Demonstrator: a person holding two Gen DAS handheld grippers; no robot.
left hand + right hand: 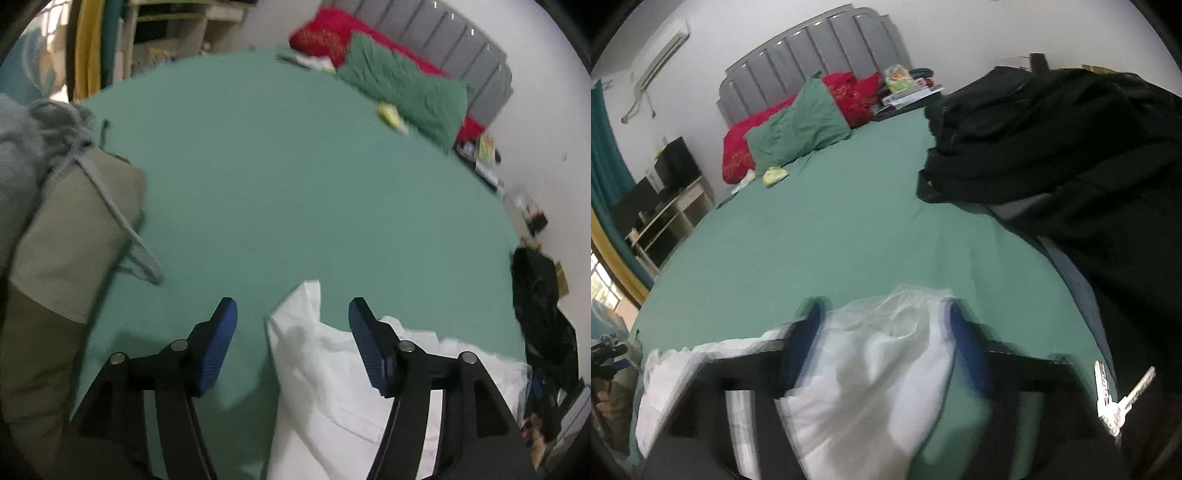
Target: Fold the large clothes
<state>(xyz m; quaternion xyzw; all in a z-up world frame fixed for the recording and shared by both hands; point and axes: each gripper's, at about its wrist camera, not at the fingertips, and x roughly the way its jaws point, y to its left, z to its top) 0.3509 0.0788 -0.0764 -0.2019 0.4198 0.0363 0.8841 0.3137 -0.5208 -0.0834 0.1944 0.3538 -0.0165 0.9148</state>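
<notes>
Left wrist: left gripper (292,314) fingers spread over white garment (325,387) at bed (277,184) near edge; right gripper (886,328) blurred, white garment between its fingers, grip unclear.

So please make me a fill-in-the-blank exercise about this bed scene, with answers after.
1. The left gripper is ___, holding nothing.
2. The sheet on the bed is ___.
3. The garment between the right gripper fingers is ___.
4. The pile of clothes on the bed's right side is ___.

Answers: open; green; white; black
</notes>
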